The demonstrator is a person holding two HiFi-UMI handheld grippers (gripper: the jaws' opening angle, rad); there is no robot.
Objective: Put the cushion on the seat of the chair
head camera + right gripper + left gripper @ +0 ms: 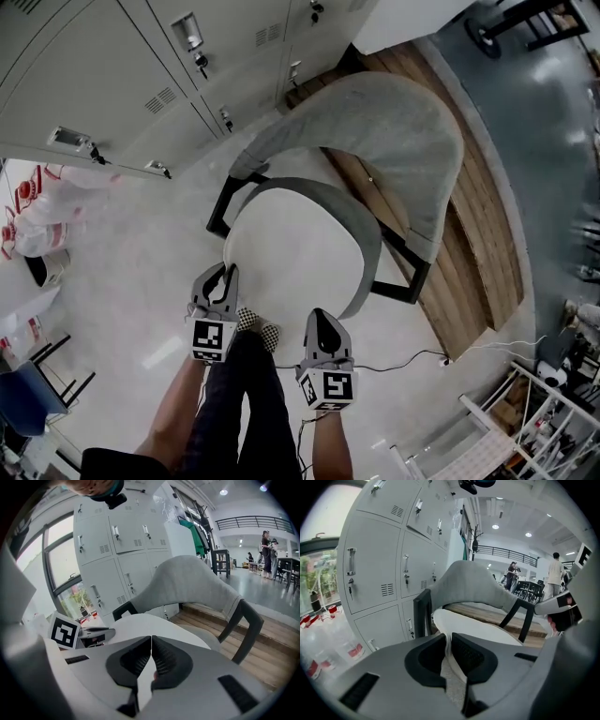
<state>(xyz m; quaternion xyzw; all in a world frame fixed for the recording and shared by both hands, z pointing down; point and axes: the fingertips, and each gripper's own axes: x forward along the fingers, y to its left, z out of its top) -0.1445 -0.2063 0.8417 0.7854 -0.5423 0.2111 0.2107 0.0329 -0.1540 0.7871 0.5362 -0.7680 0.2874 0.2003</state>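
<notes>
Left gripper and right gripper are each clenching the near edge of the round white fabric cushion, mid-frame over the grey upholstered chair seat; settling and release are pending.

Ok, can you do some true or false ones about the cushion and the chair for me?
1. Both the left gripper and the right gripper pinch the edge of the white cushion. True.
2. The chair has a red back. False: it is grey.
3. Grey lockers stand behind the chair. True.
4. The cushion lies flat on the floor. False: the grippers hold it over the chair's seat.
5. The left gripper's jaws are wide open. False: they are closed on the cushion's edge.
</notes>
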